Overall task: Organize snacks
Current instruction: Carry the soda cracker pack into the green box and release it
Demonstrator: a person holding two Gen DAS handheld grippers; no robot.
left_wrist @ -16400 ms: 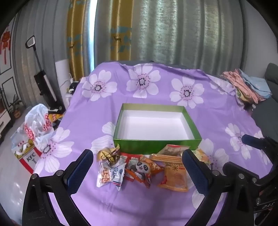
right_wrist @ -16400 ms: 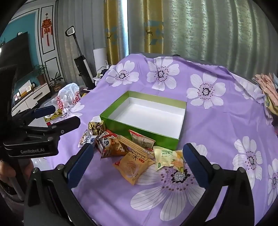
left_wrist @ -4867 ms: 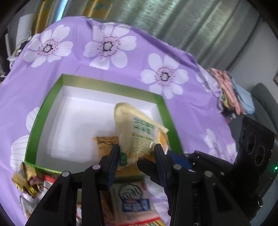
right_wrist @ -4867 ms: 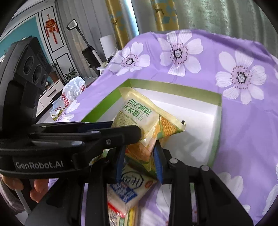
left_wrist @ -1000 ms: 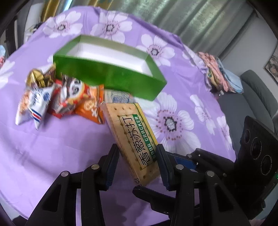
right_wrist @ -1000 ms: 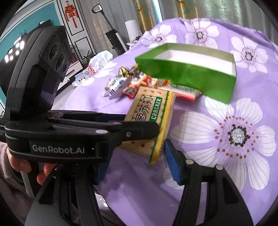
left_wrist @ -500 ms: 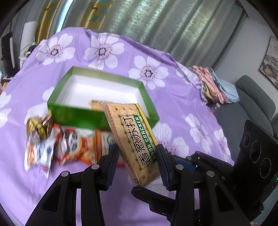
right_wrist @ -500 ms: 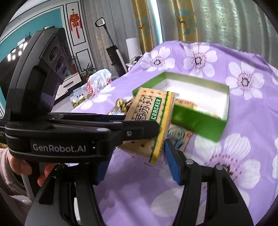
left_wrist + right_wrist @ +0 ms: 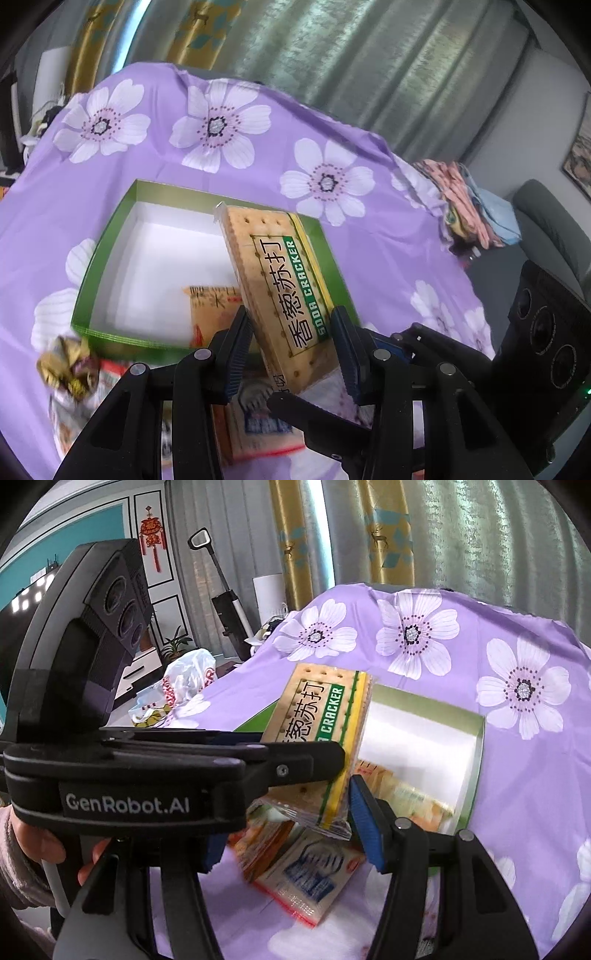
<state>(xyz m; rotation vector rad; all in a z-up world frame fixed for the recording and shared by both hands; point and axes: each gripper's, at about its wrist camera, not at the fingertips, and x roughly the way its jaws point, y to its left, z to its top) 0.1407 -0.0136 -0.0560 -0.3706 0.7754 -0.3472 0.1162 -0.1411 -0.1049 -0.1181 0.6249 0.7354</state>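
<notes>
Nearest the lenses: left gripper (image 9: 291, 350) pinching the near end of a long soda cracker pack (image 9: 280, 280), pads on the pack's two sides. Right gripper (image 9: 288, 812) set around the same pack from the other side, right pad just beside the yellow-green edge; contact there not clear, left pad hidden behind the left gripper's body. Two-handed hold judged suited to a long, stiff pack that would tip from one end. Pack tilted, far end raised over the near wall of the green box (image 9: 110, 236), apparently lined up for lowering inside. Readable on the wrapper: "SODA CRACKER" in white on green, with large Chinese characters alongside. "GenRobot.AI" printed on the left gripper's body. Below the pack, on the purple flowered cloth (image 9: 388, 229), a white-and-blue packet (image 9: 310, 882) and a crumpled gold wrapper (image 9: 66, 365), not yet boxed. Inside the box, an orange-tan packet (image 9: 210, 302) against the near wall; print unreadable. Beyond, folded fabrics (image 9: 476, 206) at the cloth's far right edge.
</notes>
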